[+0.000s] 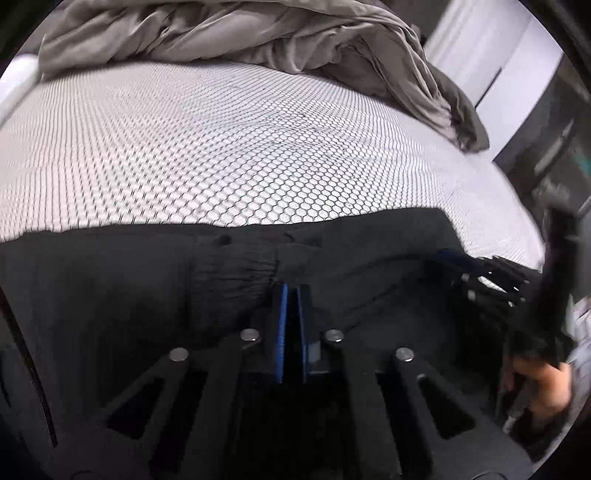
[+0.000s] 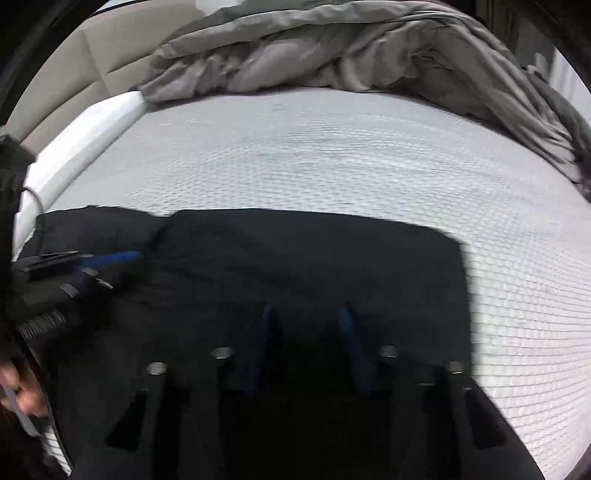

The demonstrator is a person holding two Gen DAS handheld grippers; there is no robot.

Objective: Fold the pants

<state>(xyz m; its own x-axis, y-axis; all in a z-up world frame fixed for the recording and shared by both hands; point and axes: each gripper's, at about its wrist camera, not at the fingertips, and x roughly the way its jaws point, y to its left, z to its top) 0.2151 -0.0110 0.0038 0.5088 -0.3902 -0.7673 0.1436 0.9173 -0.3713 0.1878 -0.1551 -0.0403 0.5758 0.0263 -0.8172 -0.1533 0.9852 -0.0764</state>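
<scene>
Black pants (image 1: 110,288) (image 2: 295,258) lie flat on the near part of a white mesh-patterned mattress (image 1: 184,147). My left gripper (image 1: 291,290) rests on the cloth beside a gathered elastic band. Its blue pads are almost together, and dark cloth is pinched at the tips. In the right wrist view the left gripper (image 2: 125,256) shows at the left edge of the pants. My right gripper (image 2: 304,312) is pressed down onto the pants. Its blurred blue fingers (image 2: 345,317) stand apart with black cloth between them, and I cannot tell whether they grip it. The left wrist view catches the right gripper (image 1: 458,260) at the right.
A crumpled grey duvet (image 1: 221,33) (image 2: 314,48) is heaped along the far side of the mattress (image 2: 332,166). The bed's white edge (image 2: 85,129) runs along the left. A person's hand (image 1: 539,384) holds the right gripper's handle. Dark furniture stands beyond the bed on the right.
</scene>
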